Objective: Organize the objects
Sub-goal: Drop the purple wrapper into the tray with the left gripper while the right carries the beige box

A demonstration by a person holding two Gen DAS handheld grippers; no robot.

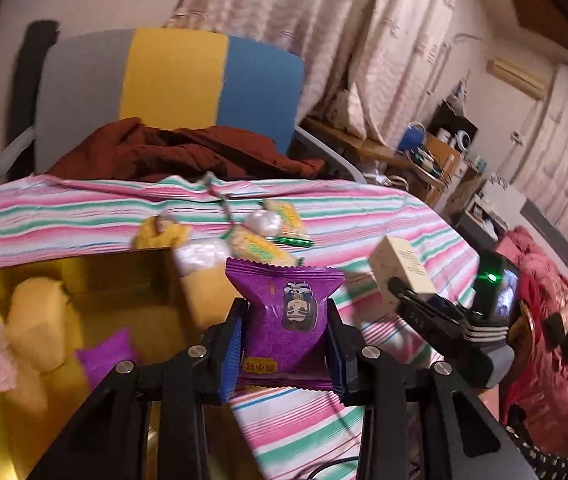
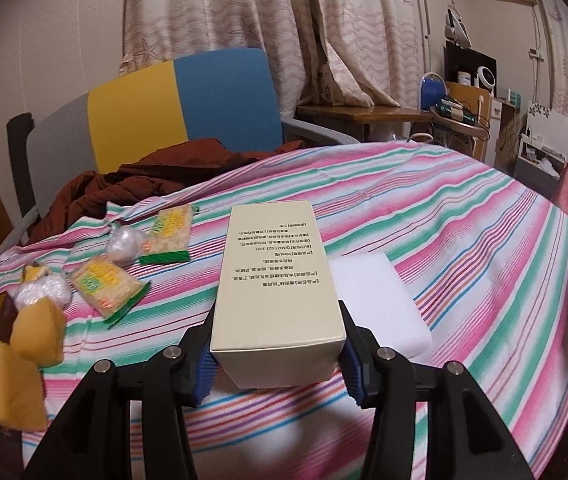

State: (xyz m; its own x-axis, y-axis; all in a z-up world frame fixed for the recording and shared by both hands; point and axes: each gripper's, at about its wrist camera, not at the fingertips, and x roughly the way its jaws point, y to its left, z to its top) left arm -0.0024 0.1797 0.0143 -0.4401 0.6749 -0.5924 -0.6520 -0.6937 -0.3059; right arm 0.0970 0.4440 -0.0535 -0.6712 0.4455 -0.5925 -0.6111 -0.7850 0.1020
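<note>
My left gripper (image 1: 285, 344) is shut on a purple snack packet (image 1: 287, 316), held above the striped tablecloth (image 1: 84, 216) at the right edge of a gold box (image 1: 96, 276). The gold box holds yellow sponges (image 1: 36, 328), a pink item and another purple packet (image 1: 108, 356). My right gripper (image 2: 278, 360) is shut on a tall cream carton (image 2: 272, 280) with printed text, held over the cloth; it also shows in the left wrist view (image 1: 401, 268). Yellow-green snack packets (image 2: 108, 284), white wrapped balls (image 2: 124, 246) and yellow sponges (image 2: 38, 330) lie on the cloth at left.
A white foam block (image 2: 379, 300) lies on the cloth right of the carton. A chair with grey, yellow and blue back (image 2: 176, 108) holds a brown garment (image 2: 156, 176) behind the table. A cluttered desk (image 2: 367, 114) stands at far right; pink bedding (image 1: 551, 344) at right.
</note>
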